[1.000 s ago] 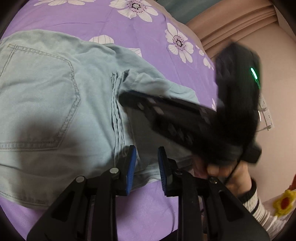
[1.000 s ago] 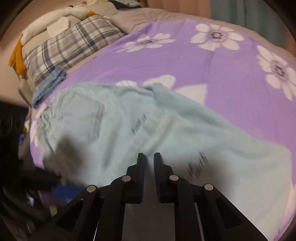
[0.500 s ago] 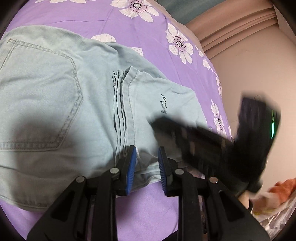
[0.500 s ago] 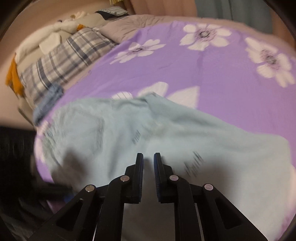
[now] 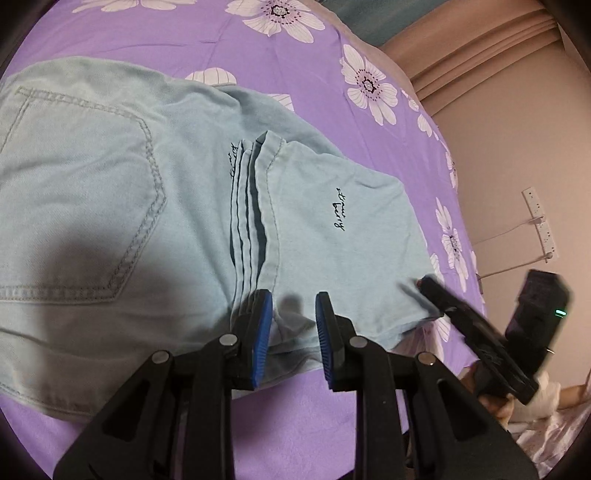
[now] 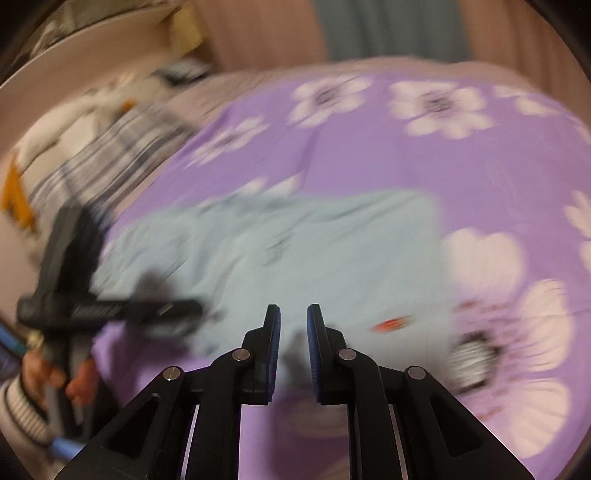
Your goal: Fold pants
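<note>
Purple floral bedspread (image 5: pixel 177 33), apparently folded pants (image 5: pixel 155 206).

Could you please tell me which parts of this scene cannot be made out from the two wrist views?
- Right wrist view: motion blur smears the pants, so their lettering is unreadable.
- Left wrist view: the pants' left part is cut off by the frame edge.
- Left wrist view: the right gripper's jaws are blurred.
</note>
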### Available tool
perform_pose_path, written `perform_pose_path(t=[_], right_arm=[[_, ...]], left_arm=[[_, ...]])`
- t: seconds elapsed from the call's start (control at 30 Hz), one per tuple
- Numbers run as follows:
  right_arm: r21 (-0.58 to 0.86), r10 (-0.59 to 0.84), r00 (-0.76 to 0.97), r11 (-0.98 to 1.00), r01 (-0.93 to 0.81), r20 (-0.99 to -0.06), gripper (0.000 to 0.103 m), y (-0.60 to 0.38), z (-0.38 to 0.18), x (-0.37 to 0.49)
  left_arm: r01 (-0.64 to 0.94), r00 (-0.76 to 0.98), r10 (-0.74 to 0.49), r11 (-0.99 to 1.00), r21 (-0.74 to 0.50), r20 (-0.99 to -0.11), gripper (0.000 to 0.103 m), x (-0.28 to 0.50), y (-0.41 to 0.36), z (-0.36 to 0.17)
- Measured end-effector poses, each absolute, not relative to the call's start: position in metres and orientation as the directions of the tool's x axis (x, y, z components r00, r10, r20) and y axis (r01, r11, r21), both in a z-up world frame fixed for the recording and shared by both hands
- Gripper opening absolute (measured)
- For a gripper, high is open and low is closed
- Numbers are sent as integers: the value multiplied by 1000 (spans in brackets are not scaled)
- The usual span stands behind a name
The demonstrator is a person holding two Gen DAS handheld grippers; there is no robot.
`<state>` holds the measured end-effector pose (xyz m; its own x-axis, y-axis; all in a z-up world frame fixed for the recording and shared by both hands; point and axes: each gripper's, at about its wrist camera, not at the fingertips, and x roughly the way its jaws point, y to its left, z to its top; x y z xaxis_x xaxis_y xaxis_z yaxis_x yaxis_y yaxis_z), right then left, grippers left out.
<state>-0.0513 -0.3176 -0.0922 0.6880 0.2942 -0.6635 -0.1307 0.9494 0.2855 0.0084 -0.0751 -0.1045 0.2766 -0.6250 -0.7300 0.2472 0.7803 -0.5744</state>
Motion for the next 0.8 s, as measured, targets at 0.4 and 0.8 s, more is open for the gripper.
perform_pose_path(t=[0.4,0.8], right_arm=[[427,272,693,902,57,-668,15,-356,-124,-76],[502,411,727,858,-105,-550,35,-339,-107,-100]], left_arm=[[239,313,-588,809,-538,-746,55,-2,-62,-93],[-42,560,-556,722,-691,-615,63,-60,90,-73]])
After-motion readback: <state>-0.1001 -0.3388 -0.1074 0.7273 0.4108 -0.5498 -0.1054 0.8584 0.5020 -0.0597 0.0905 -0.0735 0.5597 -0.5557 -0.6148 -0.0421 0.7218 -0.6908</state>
